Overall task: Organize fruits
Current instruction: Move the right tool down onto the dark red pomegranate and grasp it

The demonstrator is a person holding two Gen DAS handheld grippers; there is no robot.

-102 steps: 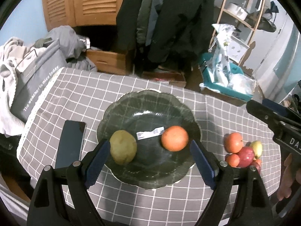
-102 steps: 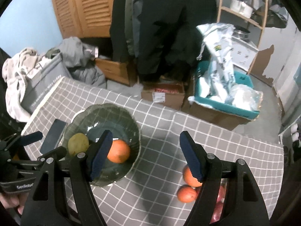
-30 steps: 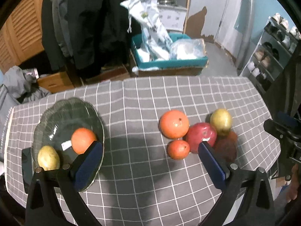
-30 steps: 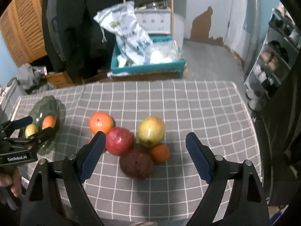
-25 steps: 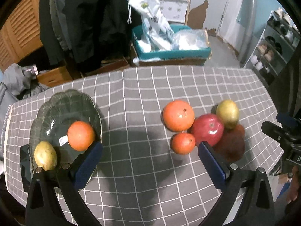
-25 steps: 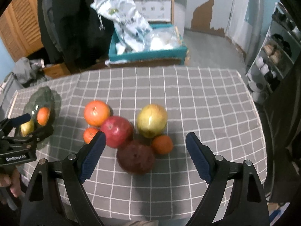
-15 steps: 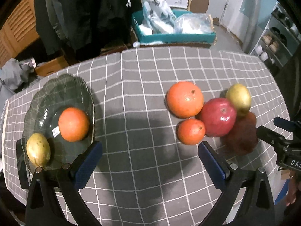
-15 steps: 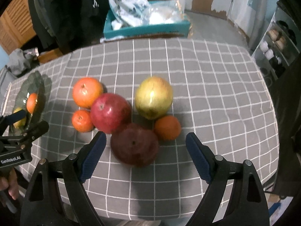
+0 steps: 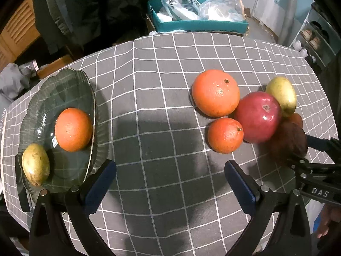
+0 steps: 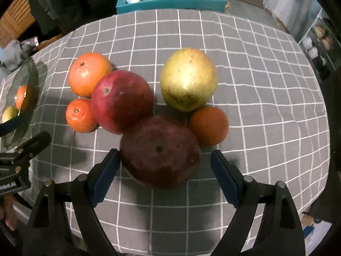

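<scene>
Several fruits lie clustered on the grey checked tablecloth (image 10: pixel 266 106): a dark maroon fruit (image 10: pixel 159 152), a red apple (image 10: pixel 121 101), a yellow-green fruit (image 10: pixel 188 79), a large orange (image 10: pixel 89 74) and two small oranges (image 10: pixel 80 115) (image 10: pixel 208 125). My right gripper (image 10: pixel 164 168) is open, its jaws on either side of the dark maroon fruit, the left jaw close to it. My left gripper (image 9: pixel 170 177) is open and empty over bare cloth. The dark glass plate (image 9: pixel 42 98) at left holds an orange (image 9: pixel 73 129) and a yellow fruit (image 9: pixel 35 164).
A teal box (image 9: pixel 200 24) of plastic bags stands on the floor beyond the table's far edge. Dark coats (image 9: pixel 89 10) hang behind. A shoe rack (image 9: pixel 315 38) is at the right. A dark phone (image 9: pixel 21 194) lies under the plate's near edge.
Both grippers have moved forward and down toward the fruit cluster. My right gripper's open jaws now flank the dark maroon fruit. The left gripper has come nearer the cloth.
</scene>
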